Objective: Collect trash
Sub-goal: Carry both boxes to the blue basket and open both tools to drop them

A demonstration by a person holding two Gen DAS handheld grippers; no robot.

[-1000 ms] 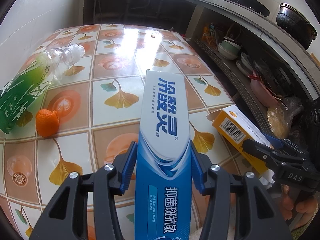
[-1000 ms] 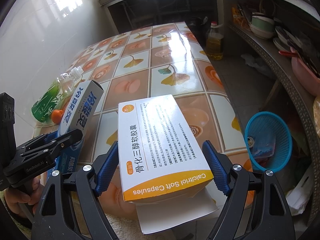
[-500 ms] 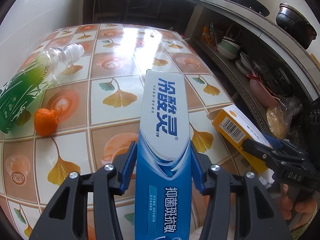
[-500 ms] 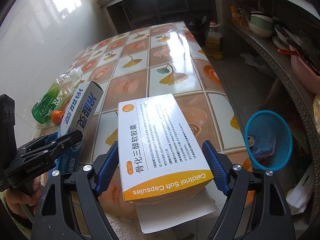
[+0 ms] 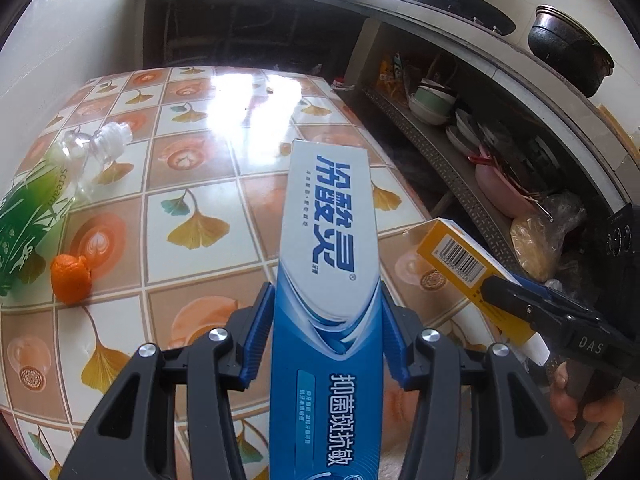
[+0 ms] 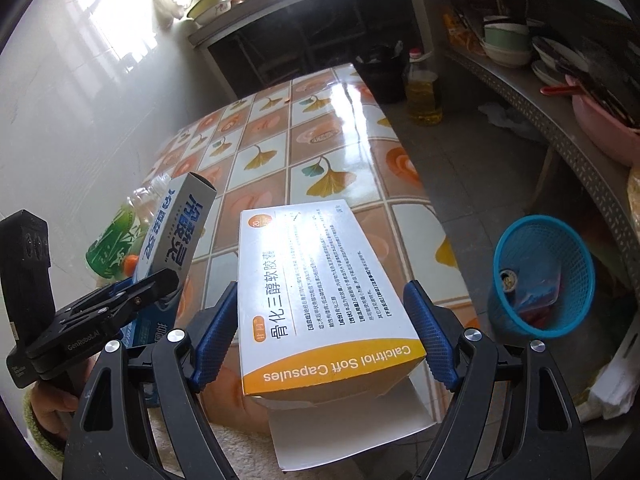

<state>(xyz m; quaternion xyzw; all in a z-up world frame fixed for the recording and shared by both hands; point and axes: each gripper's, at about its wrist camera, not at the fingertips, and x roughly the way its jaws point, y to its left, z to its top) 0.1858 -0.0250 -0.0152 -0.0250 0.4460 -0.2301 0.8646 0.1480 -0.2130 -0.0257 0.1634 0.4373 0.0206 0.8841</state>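
Observation:
A long blue-and-white toothpaste box (image 5: 328,240) sticks out forward from my left gripper (image 5: 326,296), whose blue pads press on its two sides above the tiled table (image 5: 192,168). My right gripper (image 6: 322,292) is shut on a white-and-orange capsule box (image 6: 316,276) with its end flap hanging open underneath. Each view shows the other gripper beside it: the capsule box (image 5: 460,264) at the right, the toothpaste box (image 6: 176,236) at the left. On the table's left side lie a green plastic bottle (image 5: 28,208) and an orange peel (image 5: 70,278).
A blue mesh basket (image 6: 544,276) with some rubbish in it stands on the floor right of the table. An oil bottle (image 6: 422,92) stands on the floor farther back. A metal shelf with bowls (image 5: 432,104) runs along the right. A white wall borders the table's left.
Both grippers have lifted a little above the table with their boxes still held. The right one has rolled slightly. The bottle and the peel lie where they were.

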